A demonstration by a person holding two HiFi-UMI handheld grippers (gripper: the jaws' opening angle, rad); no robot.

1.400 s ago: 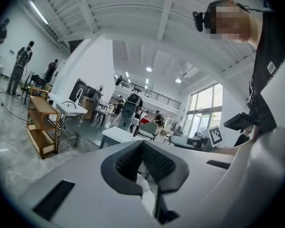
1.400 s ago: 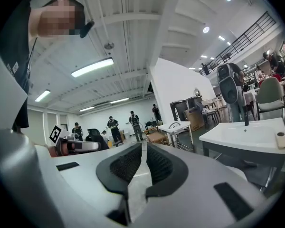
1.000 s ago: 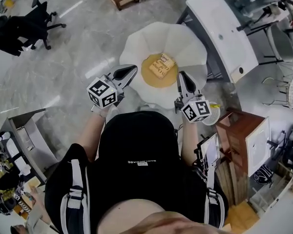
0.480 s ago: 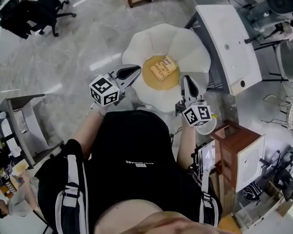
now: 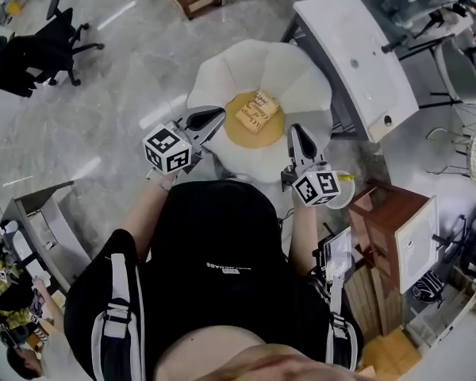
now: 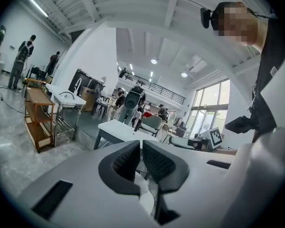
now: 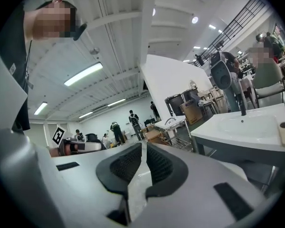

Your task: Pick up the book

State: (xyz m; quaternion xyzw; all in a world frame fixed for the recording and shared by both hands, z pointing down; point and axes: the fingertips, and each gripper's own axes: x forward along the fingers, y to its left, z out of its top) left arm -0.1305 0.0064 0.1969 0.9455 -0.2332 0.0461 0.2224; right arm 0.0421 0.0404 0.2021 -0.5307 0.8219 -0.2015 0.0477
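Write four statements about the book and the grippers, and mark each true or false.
1. The book lies on a yellow disc. True.
2. The left gripper holds the book. False: it is shut on nothing and is apart from the book.
3. The right gripper is wide open. False: its jaws are together.
4. A white sink stands right of the disc in the head view. True.

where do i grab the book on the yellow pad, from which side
Probably its near edge, low from the person's side: the book lies flat and skewed on the yellow pad, so only thin edges can be pinched.
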